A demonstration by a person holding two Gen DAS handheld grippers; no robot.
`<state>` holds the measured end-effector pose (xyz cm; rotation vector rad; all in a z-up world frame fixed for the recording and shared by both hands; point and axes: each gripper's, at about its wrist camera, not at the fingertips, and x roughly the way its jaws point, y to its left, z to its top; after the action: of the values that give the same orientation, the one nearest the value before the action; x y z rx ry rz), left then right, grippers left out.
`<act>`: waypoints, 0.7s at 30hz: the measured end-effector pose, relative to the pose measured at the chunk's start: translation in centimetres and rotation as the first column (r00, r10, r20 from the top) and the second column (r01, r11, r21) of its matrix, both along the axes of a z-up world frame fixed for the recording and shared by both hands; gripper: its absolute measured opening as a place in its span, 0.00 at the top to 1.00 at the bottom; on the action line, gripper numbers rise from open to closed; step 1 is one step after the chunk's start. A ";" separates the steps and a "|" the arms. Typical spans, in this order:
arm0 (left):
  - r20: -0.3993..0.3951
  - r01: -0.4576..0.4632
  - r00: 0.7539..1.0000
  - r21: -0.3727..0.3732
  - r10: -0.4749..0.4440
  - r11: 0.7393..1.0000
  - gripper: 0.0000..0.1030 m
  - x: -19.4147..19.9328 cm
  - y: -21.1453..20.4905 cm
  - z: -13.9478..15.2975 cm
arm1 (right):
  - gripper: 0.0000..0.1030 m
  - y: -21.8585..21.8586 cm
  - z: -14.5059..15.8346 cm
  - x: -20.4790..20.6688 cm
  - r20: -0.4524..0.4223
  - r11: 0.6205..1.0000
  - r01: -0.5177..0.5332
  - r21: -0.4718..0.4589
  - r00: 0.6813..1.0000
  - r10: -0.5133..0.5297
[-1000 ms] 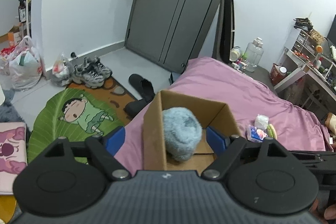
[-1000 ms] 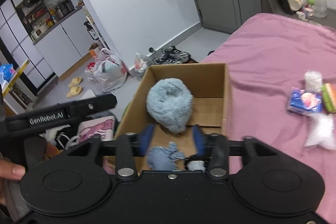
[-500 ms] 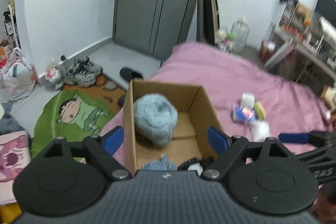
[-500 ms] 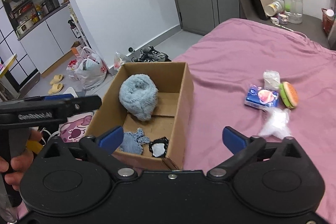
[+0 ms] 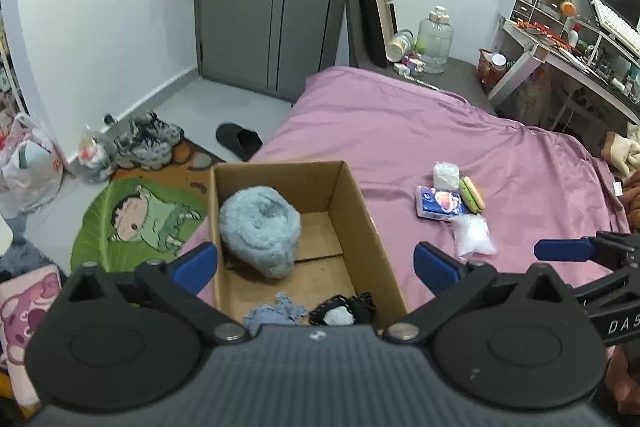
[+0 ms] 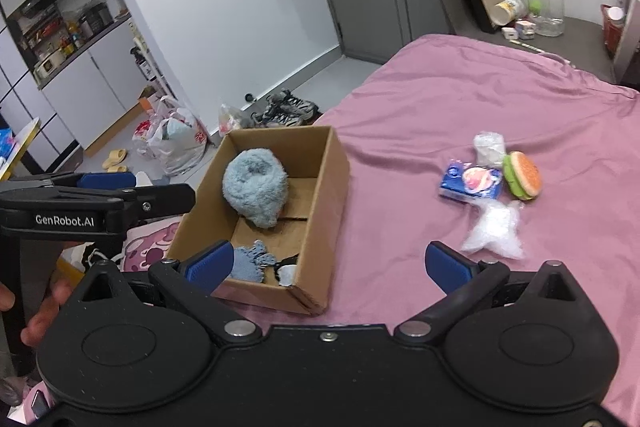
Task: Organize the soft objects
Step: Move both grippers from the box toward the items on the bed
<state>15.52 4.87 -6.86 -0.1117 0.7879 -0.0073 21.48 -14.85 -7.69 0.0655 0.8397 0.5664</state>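
Observation:
An open cardboard box [image 5: 372, 247] [image 6: 324, 211] stands at the near corner of the pink bed. Inside it lie a fluffy light-blue bundle [image 5: 260, 227] [image 6: 256, 187], a blue knitted cloth [image 5: 276, 313] [image 6: 250, 261] and a small black-and-white item [image 5: 340, 313] [image 6: 288, 269]. My left gripper [image 5: 316, 263] hovers above the box with its jaws opening and nothing held. My right gripper [image 6: 328, 264] is open and empty over the box's right wall. A tissue pack [image 6: 470, 183], burger toy [image 6: 522, 175], clear plastic bag [image 6: 494, 227] and white packet [image 6: 488, 145] lie on the sheet to the right.
The pink sheet [image 5: 400, 131] stretches away behind the box. Sneakers [image 5: 148, 143], a slipper [image 5: 238, 141] and a cartoon mat [image 5: 136, 219] cover the floor at left. A water jug [image 5: 434, 41] and a cluttered desk [image 5: 560, 43] stand at the back right.
Both grippers have pulled back and up from the box. The right jaws spread wide, leaving the knitted cloth and black-and-white item in the box front. The left jaws widened too.

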 end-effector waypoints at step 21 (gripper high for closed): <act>-0.011 0.078 0.997 0.044 -0.077 0.996 0.00 1.4 -5.8 1.3 | 0.00 -7.0 0.0 0.6 -0.011 0.993 0.104 0.046 0.995 -0.104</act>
<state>16.96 -0.89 -5.54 -0.0387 0.8004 -0.0628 22.09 -21.84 -7.71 0.1540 0.8268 0.4878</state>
